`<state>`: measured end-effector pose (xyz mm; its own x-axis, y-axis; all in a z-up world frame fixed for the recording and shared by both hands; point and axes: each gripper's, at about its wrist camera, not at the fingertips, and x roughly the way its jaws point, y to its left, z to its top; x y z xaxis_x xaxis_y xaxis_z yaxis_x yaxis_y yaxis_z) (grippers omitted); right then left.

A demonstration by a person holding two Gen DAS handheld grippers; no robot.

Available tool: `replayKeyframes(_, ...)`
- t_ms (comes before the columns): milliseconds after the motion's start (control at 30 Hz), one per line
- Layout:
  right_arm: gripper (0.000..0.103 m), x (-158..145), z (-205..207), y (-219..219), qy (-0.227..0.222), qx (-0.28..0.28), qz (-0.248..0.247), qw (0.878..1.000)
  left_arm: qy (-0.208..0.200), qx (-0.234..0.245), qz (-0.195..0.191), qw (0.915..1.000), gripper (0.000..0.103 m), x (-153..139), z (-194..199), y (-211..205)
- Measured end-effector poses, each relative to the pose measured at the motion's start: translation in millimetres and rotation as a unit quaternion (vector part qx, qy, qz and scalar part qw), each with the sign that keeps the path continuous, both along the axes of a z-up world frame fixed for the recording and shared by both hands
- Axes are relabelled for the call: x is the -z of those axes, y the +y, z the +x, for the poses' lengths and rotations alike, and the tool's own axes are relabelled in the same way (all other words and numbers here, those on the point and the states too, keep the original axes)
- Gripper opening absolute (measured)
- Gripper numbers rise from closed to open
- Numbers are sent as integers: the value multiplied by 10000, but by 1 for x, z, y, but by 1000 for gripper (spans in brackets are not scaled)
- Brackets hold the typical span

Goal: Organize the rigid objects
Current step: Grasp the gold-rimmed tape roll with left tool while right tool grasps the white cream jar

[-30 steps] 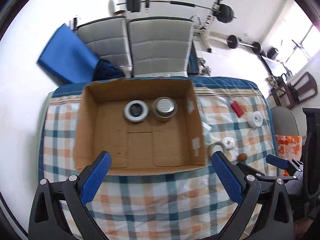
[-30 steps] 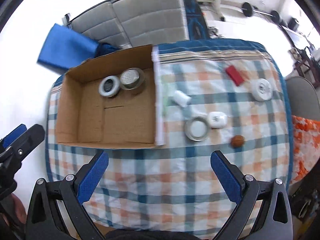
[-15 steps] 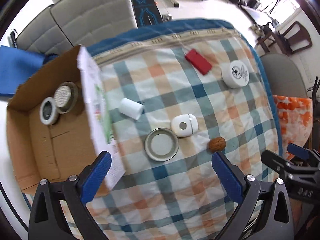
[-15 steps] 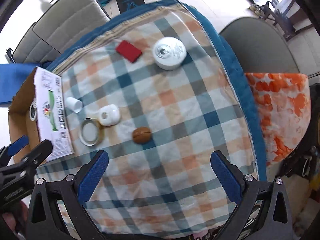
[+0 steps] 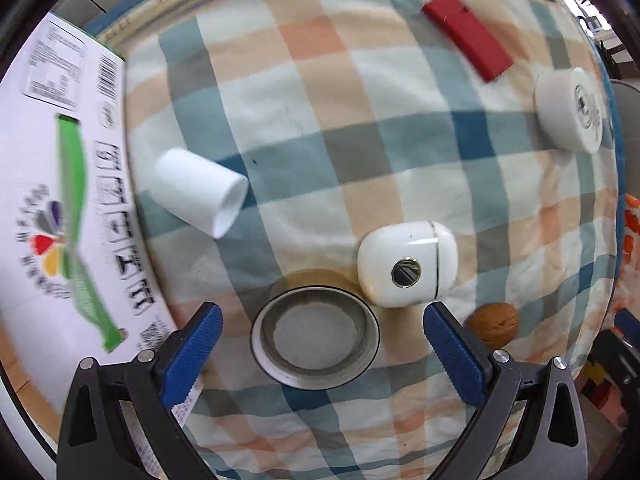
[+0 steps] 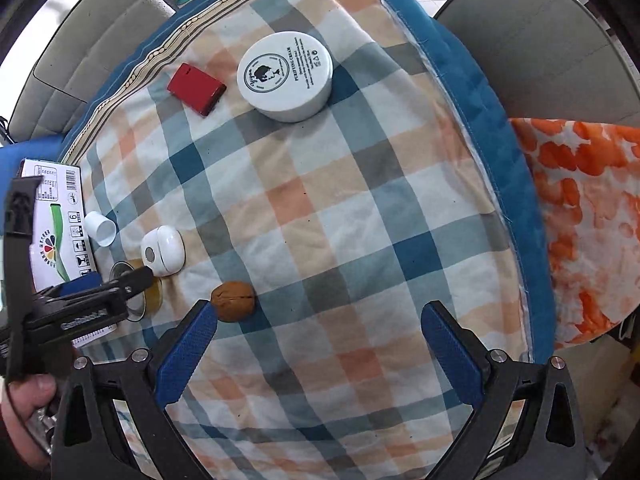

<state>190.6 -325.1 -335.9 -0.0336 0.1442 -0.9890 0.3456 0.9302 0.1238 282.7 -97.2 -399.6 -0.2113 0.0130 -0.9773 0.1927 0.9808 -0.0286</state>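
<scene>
On the checked cloth lie a round metal-rimmed jar lid [image 5: 315,338], a white earbud case [image 5: 407,264], a walnut [image 5: 493,324], a white tube cap [image 5: 200,193], a red flat box [image 5: 467,36] and a white cream jar [image 5: 570,114]. My left gripper [image 5: 320,350] is open, its fingers on either side of the lid, low over it. My right gripper [image 6: 320,344] is open and empty above the cloth, the walnut [image 6: 233,296] by its left finger [image 6: 186,354]. The cream jar [image 6: 285,76] and red box [image 6: 196,89] lie far from it.
The cardboard box's white printed flap [image 5: 60,200] stands at the left of the cloth. In the right wrist view the left gripper's body [image 6: 76,308] crosses the lower left. The bed's blue edge [image 6: 480,128] and an orange patterned cloth [image 6: 580,220] are on the right.
My left gripper swung right from the box and came down close over the lid. My right gripper moved right, from the box side to the walnut.
</scene>
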Motion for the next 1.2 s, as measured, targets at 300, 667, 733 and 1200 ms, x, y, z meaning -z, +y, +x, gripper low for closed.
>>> replayKeyframes(300,103,10,29,-1,97,-119,-46,9999,-117,102,221,9996,62,10,-6,3)
replayKeyframes(667,103,18,113,-28,-105,151,-120,9998,-709,-236,-132,9971,62,-31,57,-8)
replayKeyframes(733,103,28,131,-31,-29,217,-64,9997,-698,-226,-132,9972,62,-27,71,-13)
replayKeyframes(1200,62,83,157,-6,910,-385,-120,9950,-392,101,-108,9991,64,11,107,-48)
